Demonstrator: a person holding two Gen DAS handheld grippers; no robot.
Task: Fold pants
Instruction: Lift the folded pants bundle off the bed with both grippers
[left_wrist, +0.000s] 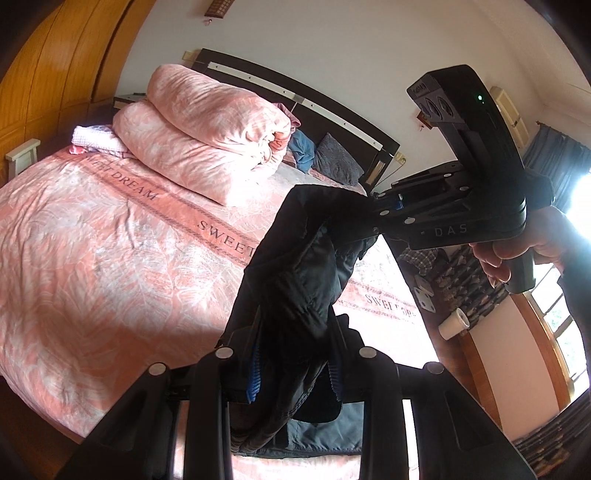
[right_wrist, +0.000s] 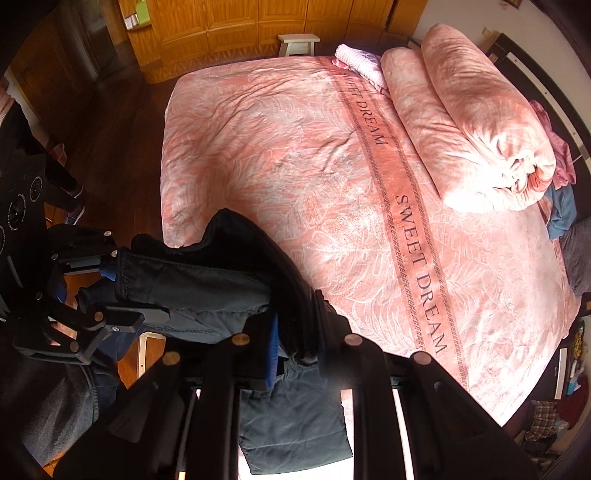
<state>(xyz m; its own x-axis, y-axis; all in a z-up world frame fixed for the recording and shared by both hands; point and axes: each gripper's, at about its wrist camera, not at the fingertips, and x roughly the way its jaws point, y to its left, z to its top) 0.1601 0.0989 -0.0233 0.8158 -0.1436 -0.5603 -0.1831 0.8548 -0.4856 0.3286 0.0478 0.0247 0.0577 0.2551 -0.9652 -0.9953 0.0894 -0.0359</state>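
Dark pants (left_wrist: 295, 273) hang limp above the pink bed (left_wrist: 92, 258), pinched at their thick edge by left gripper (left_wrist: 295, 354) and right gripper (right_wrist: 295, 343); soft, light, likely to sag.

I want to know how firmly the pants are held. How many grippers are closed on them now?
2. The left gripper and the right gripper each clamp the dark pants, which hang between them above the bed.
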